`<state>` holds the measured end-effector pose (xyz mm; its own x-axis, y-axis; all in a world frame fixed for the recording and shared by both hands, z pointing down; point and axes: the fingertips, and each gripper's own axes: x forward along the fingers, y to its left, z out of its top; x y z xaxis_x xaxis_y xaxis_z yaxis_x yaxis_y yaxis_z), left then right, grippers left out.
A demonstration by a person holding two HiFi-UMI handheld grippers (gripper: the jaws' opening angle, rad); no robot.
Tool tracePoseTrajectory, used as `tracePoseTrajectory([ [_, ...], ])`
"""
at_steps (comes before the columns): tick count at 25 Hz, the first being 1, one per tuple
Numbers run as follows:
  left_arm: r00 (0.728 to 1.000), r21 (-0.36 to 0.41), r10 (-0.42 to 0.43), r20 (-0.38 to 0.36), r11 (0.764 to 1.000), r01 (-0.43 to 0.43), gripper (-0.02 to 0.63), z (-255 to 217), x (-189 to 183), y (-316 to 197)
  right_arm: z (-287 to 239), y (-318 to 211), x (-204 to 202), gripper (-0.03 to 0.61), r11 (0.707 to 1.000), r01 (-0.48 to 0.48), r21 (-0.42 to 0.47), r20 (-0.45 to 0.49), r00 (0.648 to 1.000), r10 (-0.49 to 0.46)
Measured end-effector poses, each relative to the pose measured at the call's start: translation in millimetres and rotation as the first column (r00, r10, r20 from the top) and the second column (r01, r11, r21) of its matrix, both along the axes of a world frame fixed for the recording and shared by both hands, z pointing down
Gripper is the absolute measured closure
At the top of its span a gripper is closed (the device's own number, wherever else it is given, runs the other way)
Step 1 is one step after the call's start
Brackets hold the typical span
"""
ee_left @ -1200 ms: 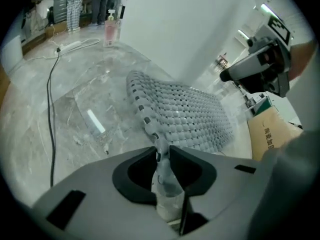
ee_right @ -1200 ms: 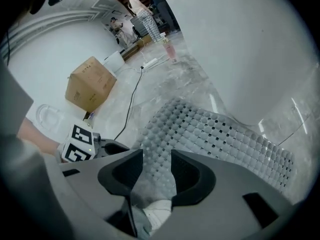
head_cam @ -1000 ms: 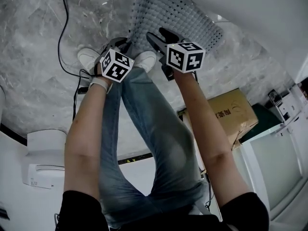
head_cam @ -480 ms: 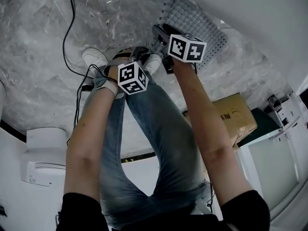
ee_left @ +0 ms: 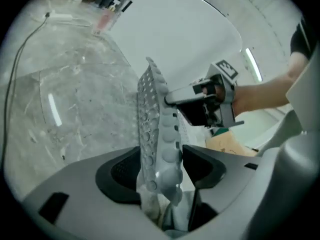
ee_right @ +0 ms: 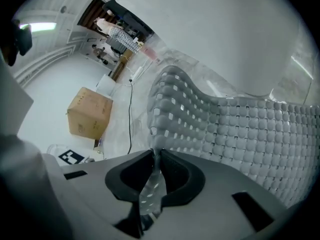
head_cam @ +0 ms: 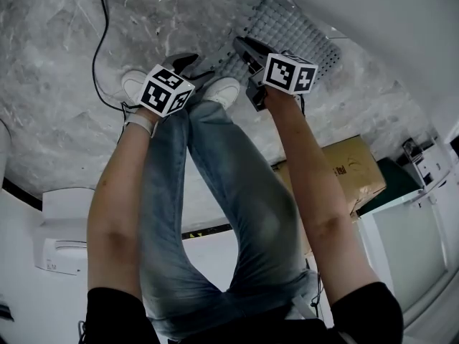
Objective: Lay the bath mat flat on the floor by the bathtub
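Resting on the grey stone floor [head_cam: 57, 41] by the white bathtub [head_cam: 373, 20], the see-through bumpy plastic bath mat [head_cam: 287, 34] has its near edge lifted. The right gripper [ee_right: 156, 159] is closing tight on that edge. The left gripper [ee_left: 160, 159] is opening, with the mat loose between its jaws. Both arms reach straight down. Blue-jeaned legs [head_cam: 237, 192] hide the mat's near end.

The bath mat [head_cam: 301, 31] is soft, rubbery plastic, faintly translucent, knobbly and pierced with holes. The floor [head_cam: 57, 63] is polished, veined grey stone with a sheen. The bathtub [head_cam: 387, 20] is smooth, glossy white. The box [head_cam: 351, 167] is matt cardboard; the jeans [head_cam: 237, 192] are faded denim cloth.
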<state>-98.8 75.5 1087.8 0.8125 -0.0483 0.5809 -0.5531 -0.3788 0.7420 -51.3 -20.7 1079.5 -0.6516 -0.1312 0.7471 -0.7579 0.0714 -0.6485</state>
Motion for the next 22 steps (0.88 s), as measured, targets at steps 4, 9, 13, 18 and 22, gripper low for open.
tracePoseTrajectory([
  [4, 0.984, -0.078, -0.103, -0.146, 0.993, 0.093, 0.337, -17.5, 6.0, -21.7, -3.0, 5.1, -2.5, 0.505, 0.998, 0.046, 0.038, 0.016, 0.999, -0.046],
  [9, 0.977, -0.161, -0.083, -0.195, 0.986, 0.052, 0.337, -20.6, 21.1, -22.9, -15.4, 7.6, -8.8, 0.500, 0.999, -0.041, 0.025, 0.140, 0.989, 0.037],
  [13, 0.976, -0.219, -0.078, -0.205, 0.975, 0.032, 0.476, -17.6, 28.8, -14.4, -14.3, 6.8, -10.0, 0.491, 0.998, -0.062, 0.019, 0.164, 0.985, 0.058],
  [18, 0.987, -0.174, -0.109, -0.118, 0.981, 0.088, 0.500, -8.4, 18.9, -17.2, -5.7, 4.5, -8.6, 0.431, 0.997, -0.069, 0.020, 0.121, 0.990, 0.066],
  [22, 0.988, -0.054, -0.146, 0.050, 0.987, 0.148, 0.508, 10.2, -15.8, -35.0, -4.0, 1.2, -11.5, 0.426, 0.997, -0.062, 0.045, 0.061, 0.996, 0.059],
])
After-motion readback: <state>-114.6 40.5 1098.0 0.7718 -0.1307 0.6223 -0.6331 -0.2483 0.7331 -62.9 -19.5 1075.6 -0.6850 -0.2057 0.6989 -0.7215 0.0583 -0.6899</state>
